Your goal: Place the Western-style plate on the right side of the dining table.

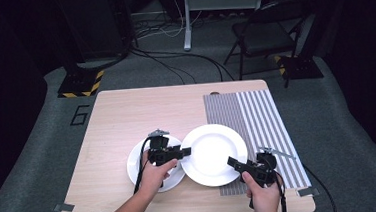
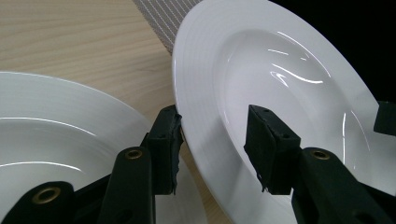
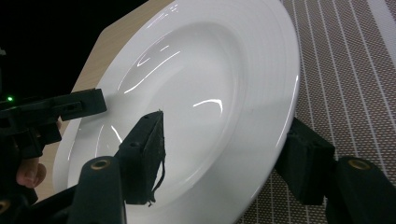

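A large white deep plate (image 1: 214, 149) is held between both grippers, partly over the striped placemat (image 1: 261, 111). My left gripper (image 1: 185, 151) is shut on its left rim; in the left gripper view one jaw sits under the rim and the other inside the plate (image 2: 280, 84), the gripper (image 2: 217, 144) straddling the edge. My right gripper (image 1: 232, 162) is shut on the near right rim, and in the right gripper view the gripper (image 3: 224, 156) clamps the plate (image 3: 201, 70) the same way. A second white plate (image 1: 140, 162) (image 2: 56, 116) lies on the table under my left hand, and the held plate overlaps its edge.
The wooden table (image 1: 126, 115) has bare room at the back and left. The placemat (image 3: 345, 70) covers its right side. Beyond the table stand a folding chair (image 1: 266, 35), a stand base with yellow-black tape (image 1: 79, 83) and loose cables on the floor.
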A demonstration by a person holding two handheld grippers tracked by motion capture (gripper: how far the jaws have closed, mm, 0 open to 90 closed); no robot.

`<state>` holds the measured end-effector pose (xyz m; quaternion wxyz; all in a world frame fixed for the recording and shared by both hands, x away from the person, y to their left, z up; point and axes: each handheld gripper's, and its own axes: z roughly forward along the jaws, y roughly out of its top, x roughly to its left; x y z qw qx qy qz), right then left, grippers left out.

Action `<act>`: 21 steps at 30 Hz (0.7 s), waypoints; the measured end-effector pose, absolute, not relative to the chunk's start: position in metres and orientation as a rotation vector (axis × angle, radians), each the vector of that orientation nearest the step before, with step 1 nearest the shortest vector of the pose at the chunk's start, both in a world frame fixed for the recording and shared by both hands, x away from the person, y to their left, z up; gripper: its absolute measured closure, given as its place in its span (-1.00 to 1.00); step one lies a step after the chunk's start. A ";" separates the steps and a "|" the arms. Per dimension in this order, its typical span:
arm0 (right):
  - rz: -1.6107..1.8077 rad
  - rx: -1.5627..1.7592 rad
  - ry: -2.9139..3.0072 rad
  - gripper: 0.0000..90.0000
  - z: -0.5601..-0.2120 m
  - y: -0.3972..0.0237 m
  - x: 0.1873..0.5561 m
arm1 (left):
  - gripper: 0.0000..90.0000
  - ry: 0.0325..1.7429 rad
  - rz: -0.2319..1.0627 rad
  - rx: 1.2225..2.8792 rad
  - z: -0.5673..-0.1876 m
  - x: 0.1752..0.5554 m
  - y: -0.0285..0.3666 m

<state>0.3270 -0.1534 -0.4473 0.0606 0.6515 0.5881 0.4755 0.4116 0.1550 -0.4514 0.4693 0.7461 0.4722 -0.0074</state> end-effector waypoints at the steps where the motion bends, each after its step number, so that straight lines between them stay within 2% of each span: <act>1: 1.440 1.973 1.772 -0.17 -0.447 -0.155 0.327 | 0.24 1.155 -0.020 1.830 -0.451 0.412 0.153; 21: 1.386 2.008 1.701 -0.15 -0.447 -0.183 0.331 | 0.26 1.130 -0.013 1.840 -0.449 0.421 0.119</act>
